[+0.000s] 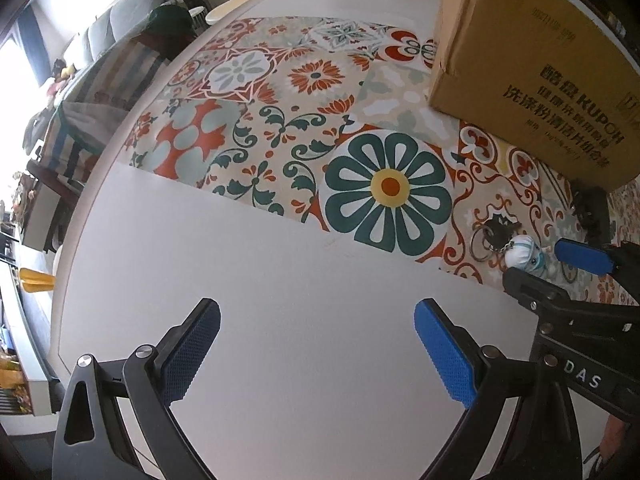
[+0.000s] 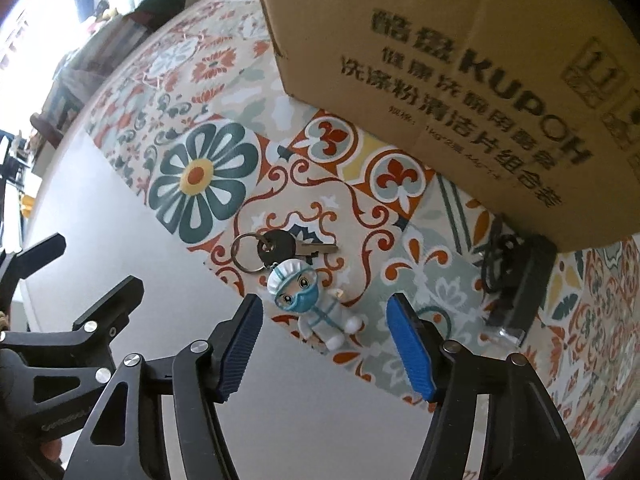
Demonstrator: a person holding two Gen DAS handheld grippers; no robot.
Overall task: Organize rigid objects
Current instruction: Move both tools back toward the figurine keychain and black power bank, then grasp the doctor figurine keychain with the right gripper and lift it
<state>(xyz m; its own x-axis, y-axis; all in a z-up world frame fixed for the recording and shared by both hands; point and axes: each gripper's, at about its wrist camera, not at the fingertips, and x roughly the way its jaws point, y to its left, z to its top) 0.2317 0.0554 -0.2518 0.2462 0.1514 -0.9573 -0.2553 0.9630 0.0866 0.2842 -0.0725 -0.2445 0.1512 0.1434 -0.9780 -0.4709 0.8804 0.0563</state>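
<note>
**Keychain figure lying just ahead of the right tool**

Patterned matting (image 2: 208, 172) is covering the white desk (image 1: 280, 300). Right tool (image 2: 324, 344) is hanging spread, nothing pinched, straddling the figure keychain (image 2: 316, 308), lying diagonally, key (image 2: 296, 249) pointing boxward. Left tool (image 1: 316, 354) is spread, farther off.

Counted on the desk (image 2: 120, 320): 1 cardboard box (image 2: 460, 60), 1 patterned mat (image 2: 224, 92), 1 key (image 2: 292, 249) on 1 ring (image 2: 245, 254) w/ 1 figure charm (image 2: 316, 304), 1 black device (image 2: 520, 284) by the box. 2 tools seen: left tool (image 1: 316, 352), right tool (image 2: 326, 344).
</note>
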